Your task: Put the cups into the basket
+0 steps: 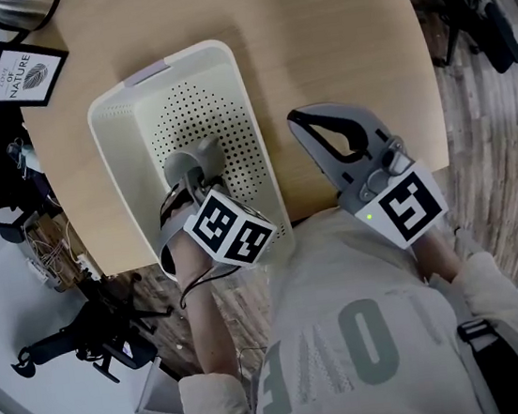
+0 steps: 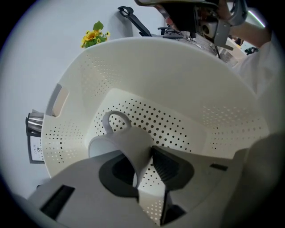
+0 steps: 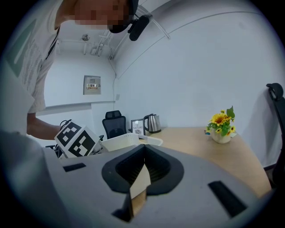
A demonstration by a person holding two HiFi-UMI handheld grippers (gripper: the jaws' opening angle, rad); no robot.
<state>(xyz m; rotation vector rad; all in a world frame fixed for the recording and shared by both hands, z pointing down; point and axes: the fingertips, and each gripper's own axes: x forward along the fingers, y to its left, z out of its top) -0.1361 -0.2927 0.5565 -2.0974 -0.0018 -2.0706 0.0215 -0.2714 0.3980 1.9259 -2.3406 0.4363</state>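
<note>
— Basket (image 1: 116,125) from the head view: white, perforated, on the left part of the wooden table (image 1: 332,40), by the near edge. Anything in it?
— Left gripper (image 1: 194,162) reaching down inside, marker cube (image 1: 229,229) on top. Contents hard to separate from the jaws up here.
— Right gripper (image 1: 300,120)?
— Just right of the basket, low over the table, tips together. Framed print (image 1: 26,73) at the far left corner.
— Left gripper view?
— Cup (image 2: 124,142), white, lying on its side on the dotted basket floor, handle (image 2: 116,120) toward the far end, mouth toward the left. Cup wall between the jaws; jaws wide, right pad grazing at most, no visible squeeze. Sunflowers (image 2: 94,36) beyond the far basket wall.
— Right gripper view?
— Jaws closed on each other, nothing between. Basket ahead and slightly left, kettle (image 3: 152,123) and office chair (image 3: 113,122) farther back, sunflowers on the far right of the table.
</note>
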